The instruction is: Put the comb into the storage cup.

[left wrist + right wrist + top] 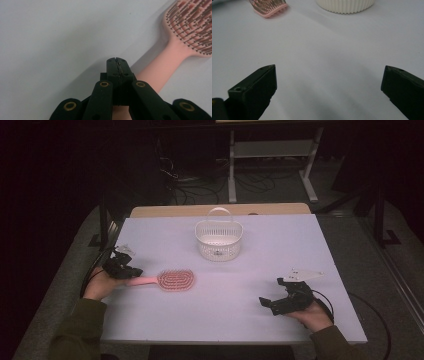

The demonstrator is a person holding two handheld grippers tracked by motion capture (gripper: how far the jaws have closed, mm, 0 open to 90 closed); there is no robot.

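Pink hairbrush (165, 280) is laid flat on the white table (260, 245), left of centre, in front of and left of the white basket (218, 240). Long axis runs roughly left-right across the table in the high view: handle toward the left gripper (131, 270), oval head toward table centre, bristles up. Head is slotted, with rows of thin dark-tipped pins; handle is plain, smooth, same pink.

In the left gripper view, the jaws are seen pressed together with nothing between them, tips over bare table just beside the handle (160, 72), which passes to the right of and under the gripper body. Contact with the handle cannot be told.

Right gripper (267, 304) is held low over the table's right side, well apart from the brush, jaws spread wide, nothing between them.
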